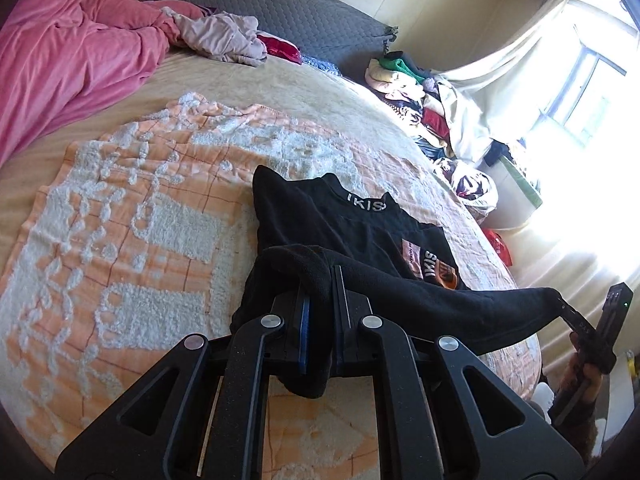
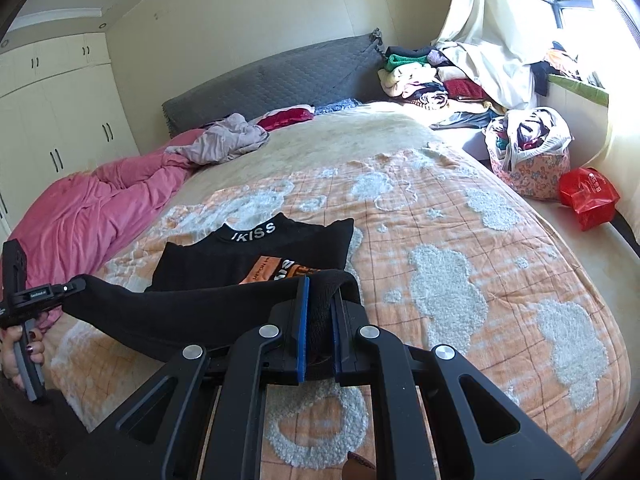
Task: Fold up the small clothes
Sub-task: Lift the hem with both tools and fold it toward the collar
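Note:
A small black shirt (image 1: 340,220) with a white "IKISS" collar and an orange print lies on the orange-and-white blanket (image 1: 140,208); it also shows in the right wrist view (image 2: 256,256). My left gripper (image 1: 320,300) is shut on one corner of its lifted bottom hem. My right gripper (image 2: 320,300) is shut on the other corner. The hem is stretched between them above the blanket. The right gripper shows at the right edge of the left wrist view (image 1: 568,308), the left gripper at the left edge of the right wrist view (image 2: 76,282).
A pink duvet (image 1: 60,60) and a crumpled pale garment (image 1: 224,36) lie toward the grey headboard (image 1: 300,8). A pile of clothes (image 2: 420,76), a floral bag (image 2: 528,148) and a red bag (image 2: 586,196) sit beside the bed near the window.

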`<state>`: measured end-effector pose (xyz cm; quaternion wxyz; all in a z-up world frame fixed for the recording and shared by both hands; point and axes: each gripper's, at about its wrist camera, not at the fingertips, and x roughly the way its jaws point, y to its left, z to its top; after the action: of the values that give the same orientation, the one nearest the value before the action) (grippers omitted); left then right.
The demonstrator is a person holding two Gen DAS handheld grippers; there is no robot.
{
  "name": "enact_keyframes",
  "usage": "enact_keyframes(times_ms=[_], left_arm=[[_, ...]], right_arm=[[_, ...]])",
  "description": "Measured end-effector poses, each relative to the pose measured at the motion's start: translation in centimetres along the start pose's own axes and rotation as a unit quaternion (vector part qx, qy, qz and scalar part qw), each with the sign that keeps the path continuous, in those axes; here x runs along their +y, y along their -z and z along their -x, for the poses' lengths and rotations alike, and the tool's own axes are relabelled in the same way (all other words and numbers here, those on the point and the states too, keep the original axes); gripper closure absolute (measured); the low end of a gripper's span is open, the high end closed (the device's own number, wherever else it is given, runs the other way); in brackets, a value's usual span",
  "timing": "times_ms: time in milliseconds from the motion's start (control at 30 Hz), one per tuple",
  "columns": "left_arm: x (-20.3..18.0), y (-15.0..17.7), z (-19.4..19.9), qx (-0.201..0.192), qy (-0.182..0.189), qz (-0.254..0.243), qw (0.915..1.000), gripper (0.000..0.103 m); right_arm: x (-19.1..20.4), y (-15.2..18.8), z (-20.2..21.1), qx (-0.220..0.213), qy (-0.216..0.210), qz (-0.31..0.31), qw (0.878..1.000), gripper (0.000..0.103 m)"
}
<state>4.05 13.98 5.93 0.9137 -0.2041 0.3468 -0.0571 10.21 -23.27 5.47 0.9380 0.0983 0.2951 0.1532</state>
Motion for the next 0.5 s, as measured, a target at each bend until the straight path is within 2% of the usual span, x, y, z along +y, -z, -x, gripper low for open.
enact_keyframes(times_ms=[500], left_arm=[[0.1,-2.8,-3.3,0.004,-0.029,-0.023,0.9993,0.100]], right_arm=[[0.7,-3.5,-4.8,0.002,0.035,-0.004,0.999,0.095]])
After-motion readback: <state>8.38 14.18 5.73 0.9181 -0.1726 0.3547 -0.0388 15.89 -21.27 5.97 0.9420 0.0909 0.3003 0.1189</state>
